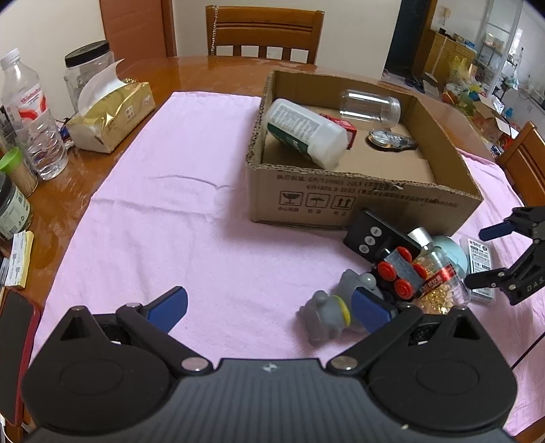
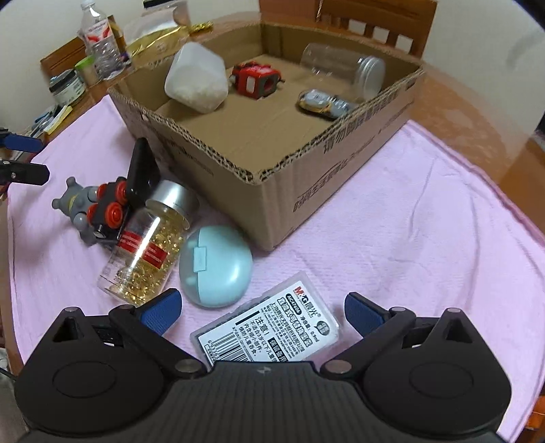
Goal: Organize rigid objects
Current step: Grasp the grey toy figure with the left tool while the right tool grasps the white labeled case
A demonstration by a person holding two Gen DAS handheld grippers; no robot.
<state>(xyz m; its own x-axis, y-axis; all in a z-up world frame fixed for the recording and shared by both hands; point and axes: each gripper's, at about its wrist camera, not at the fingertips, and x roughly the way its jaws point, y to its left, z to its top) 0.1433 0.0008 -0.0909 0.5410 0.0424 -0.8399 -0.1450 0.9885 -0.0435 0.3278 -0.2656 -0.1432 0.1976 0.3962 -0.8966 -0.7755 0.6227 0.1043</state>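
A cardboard box point(image 1: 361, 201) point(image 2: 306, 184) on the pink cloth holds a white bottle point(image 1: 306, 134), a clear jar point(image 2: 344, 70), a red toy point(image 2: 257, 79) and a flat metal piece point(image 2: 322, 102). In front of it lie a grey bear figure point(image 1: 328, 315) point(image 2: 76, 204), a toy train with red wheels point(image 1: 398, 269), a black remote point(image 1: 369, 235), a capsule bottle point(image 2: 146, 245), a teal egg case point(image 2: 214, 267) and a clear lead box point(image 2: 269, 327). My left gripper point(image 1: 269, 308) is open, its right finger beside the bear. My right gripper point(image 2: 262, 310) is open over the lead box.
Left on the wooden table point(image 1: 190, 73) stand a tissue pack point(image 1: 112, 116), a water bottle point(image 1: 32, 119), jars and a red phone point(image 1: 15, 344). A chair point(image 1: 264, 32) stands behind the table. The pink cloth point(image 1: 177, 211) covers the middle.
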